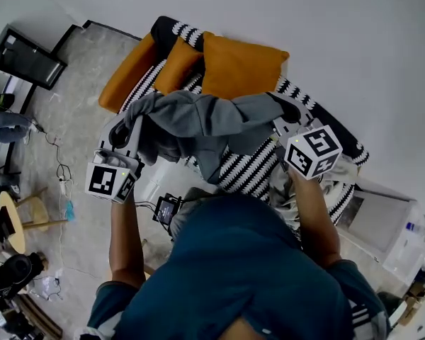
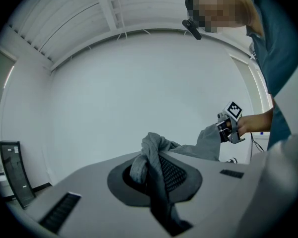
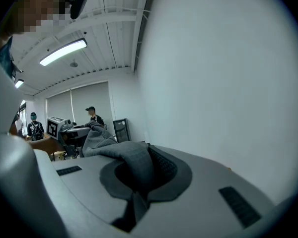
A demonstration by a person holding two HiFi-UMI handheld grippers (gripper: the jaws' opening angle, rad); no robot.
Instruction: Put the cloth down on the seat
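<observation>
A grey cloth (image 1: 198, 122) hangs bunched and stretched between my two grippers, above the black-and-white striped seat (image 1: 251, 165) of a sofa. My left gripper (image 1: 126, 134) is shut on the cloth's left end, and in the left gripper view a fold of cloth (image 2: 151, 162) is pinched in its jaws. My right gripper (image 1: 283, 122) is shut on the right end, with the cloth (image 3: 131, 162) clamped and draped over its jaws. The cloth hides both sets of fingertips in the head view. Each gripper view shows the other gripper, the right one (image 2: 231, 125) and the left one (image 3: 57, 128), across the cloth.
Two orange cushions (image 1: 241, 66) lean on the sofa back and an orange armrest (image 1: 127, 73) lies at its left. A white cabinet (image 1: 382, 222) stands right of the sofa. A dark monitor (image 1: 25, 55), cables and a wooden stool (image 1: 14, 222) occupy the floor at left. People (image 3: 93, 115) stand far off.
</observation>
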